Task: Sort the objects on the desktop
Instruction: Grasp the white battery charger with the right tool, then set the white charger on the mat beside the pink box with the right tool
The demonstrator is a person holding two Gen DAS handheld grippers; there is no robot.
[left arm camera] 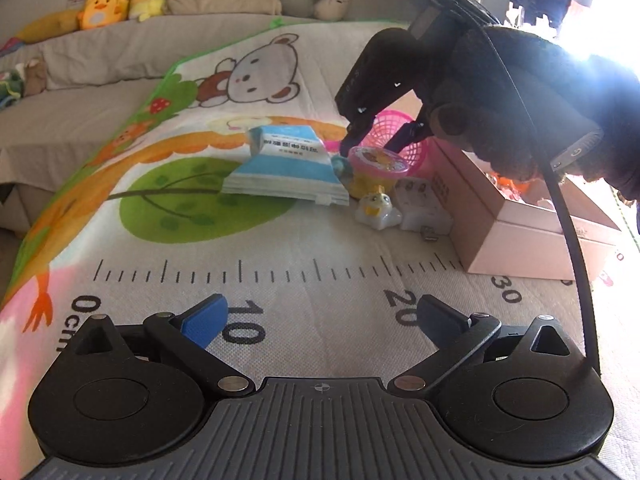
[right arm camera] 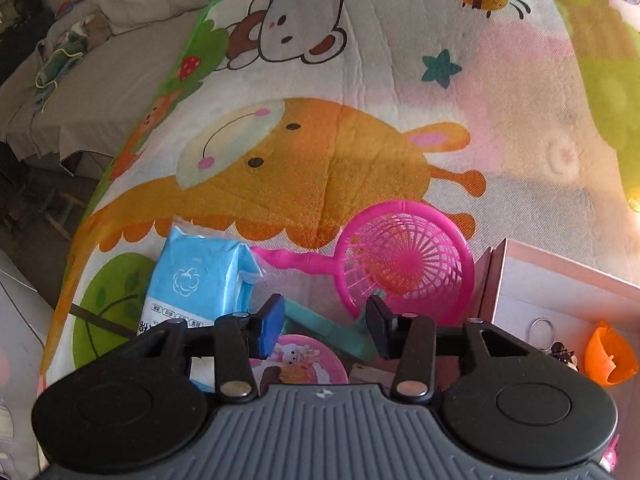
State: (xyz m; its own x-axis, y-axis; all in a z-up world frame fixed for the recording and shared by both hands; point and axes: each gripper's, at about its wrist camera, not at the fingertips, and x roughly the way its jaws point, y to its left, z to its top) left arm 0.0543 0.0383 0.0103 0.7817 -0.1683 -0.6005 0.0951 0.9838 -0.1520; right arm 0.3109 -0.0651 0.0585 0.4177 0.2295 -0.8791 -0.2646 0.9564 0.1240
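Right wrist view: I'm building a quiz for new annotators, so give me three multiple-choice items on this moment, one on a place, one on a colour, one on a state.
1. Where does the blue tissue pack lie relative to the pink strainer?
A. inside it
B. to its left on the mat
C. in the pink box

2. What colour is the cup-like thing inside the pink box?
A. orange
B. black
C. green

3. How stands the right gripper?
A. shut on the strainer
B. shut on the tissue pack
C. open, holding nothing

Answers:
1. B, the pack sits on the cartoon mat, left of the strainer's handle end.
2. A, it shows bright orange against the box floor.
3. C, the fingers stand apart above the pink-lidded toy, with nothing clamped between them.
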